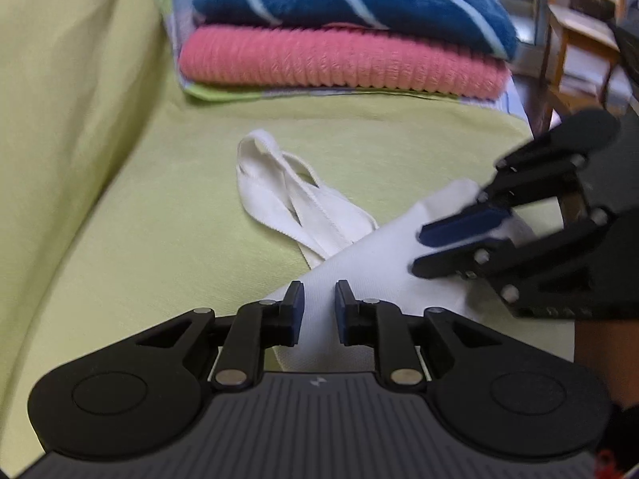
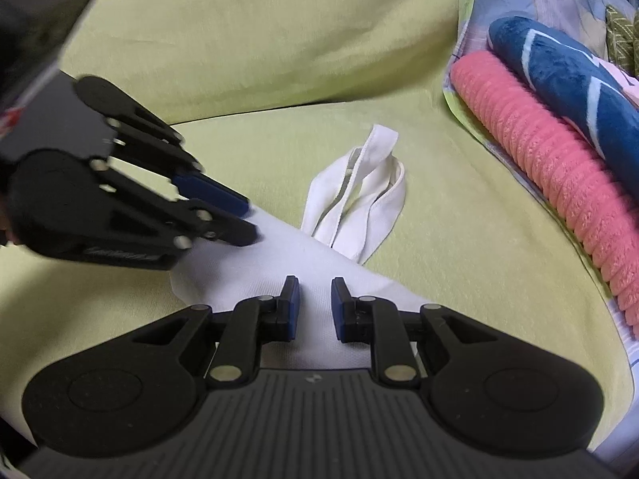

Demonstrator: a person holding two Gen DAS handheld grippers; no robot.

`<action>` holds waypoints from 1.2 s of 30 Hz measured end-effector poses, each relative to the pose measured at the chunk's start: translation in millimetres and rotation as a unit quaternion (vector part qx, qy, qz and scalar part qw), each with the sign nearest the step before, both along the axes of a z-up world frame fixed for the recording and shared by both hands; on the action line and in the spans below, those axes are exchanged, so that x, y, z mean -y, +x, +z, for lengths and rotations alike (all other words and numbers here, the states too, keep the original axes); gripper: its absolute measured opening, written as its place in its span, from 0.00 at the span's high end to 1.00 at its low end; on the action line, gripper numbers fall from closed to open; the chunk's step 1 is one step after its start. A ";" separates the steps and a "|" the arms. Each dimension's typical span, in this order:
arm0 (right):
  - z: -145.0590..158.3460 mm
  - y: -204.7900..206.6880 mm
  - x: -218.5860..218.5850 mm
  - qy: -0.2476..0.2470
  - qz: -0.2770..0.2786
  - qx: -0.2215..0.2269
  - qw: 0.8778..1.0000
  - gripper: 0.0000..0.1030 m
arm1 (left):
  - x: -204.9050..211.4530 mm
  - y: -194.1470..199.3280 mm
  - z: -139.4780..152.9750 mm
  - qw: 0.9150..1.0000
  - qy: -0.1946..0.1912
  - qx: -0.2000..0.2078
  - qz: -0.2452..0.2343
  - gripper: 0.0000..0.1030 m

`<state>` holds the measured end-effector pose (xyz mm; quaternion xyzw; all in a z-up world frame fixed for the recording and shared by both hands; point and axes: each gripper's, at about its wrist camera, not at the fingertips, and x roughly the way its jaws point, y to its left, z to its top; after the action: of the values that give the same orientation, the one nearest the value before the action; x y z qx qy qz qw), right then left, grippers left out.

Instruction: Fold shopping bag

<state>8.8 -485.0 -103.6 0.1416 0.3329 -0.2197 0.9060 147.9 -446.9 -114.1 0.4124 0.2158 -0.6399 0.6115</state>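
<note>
Sofa (image 1: 120,207) under folded blankets (image 1: 343,40)

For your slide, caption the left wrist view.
Both grippers, left and right, meet over a white shopping bag on a green sofa.

— How is the left gripper (image 1: 319,307) held?

— It is seen at the bottom centre of its own wrist view, with the jaws parted by a narrow gap and nothing clamped between the blue pads (image 1: 297,311). In the right wrist view it is found at the left of the frame (image 2: 243,219), angled down toward the lower right, its jaws nearly closed.

— And the right gripper (image 2: 315,307)?

— It is shown at the bottom centre of its own view, jaws likewise parted. In the left wrist view it is placed at the right edge (image 1: 435,251), pointed toward the left, with blurred fingers close together.
</note>
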 end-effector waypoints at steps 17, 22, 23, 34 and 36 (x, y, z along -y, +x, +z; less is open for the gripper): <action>-0.9 -2.3 3.1 0.006 0.005 0.005 1.000 0.83 | -33.8 -12.0 6.6 0.999 -0.032 0.031 -0.022 0.65; -2.4 -3.4 2.3 0.005 0.007 0.009 1.000 0.83 | -62.5 -27.7 9.0 0.991 -0.048 0.085 -0.090 0.59; -2.5 -3.5 2.4 0.005 0.008 0.010 1.000 0.83 | -65.1 -32.5 7.0 0.988 -0.047 0.094 -0.110 0.56; -2.4 -4.4 5.0 0.010 0.013 0.013 1.000 0.83 | -44.4 -60.0 -44.9 0.955 -0.008 0.222 -0.198 0.43; -2.2 -4.1 6.2 0.011 0.014 0.013 1.000 0.83 | -38.1 -57.5 -44.3 0.961 -0.004 0.203 -0.186 0.42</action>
<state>4.7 -491.2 -105.8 0.1495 0.3256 -0.2011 0.9117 90.3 -408.9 -158.3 0.5640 0.0044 -0.6463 0.5139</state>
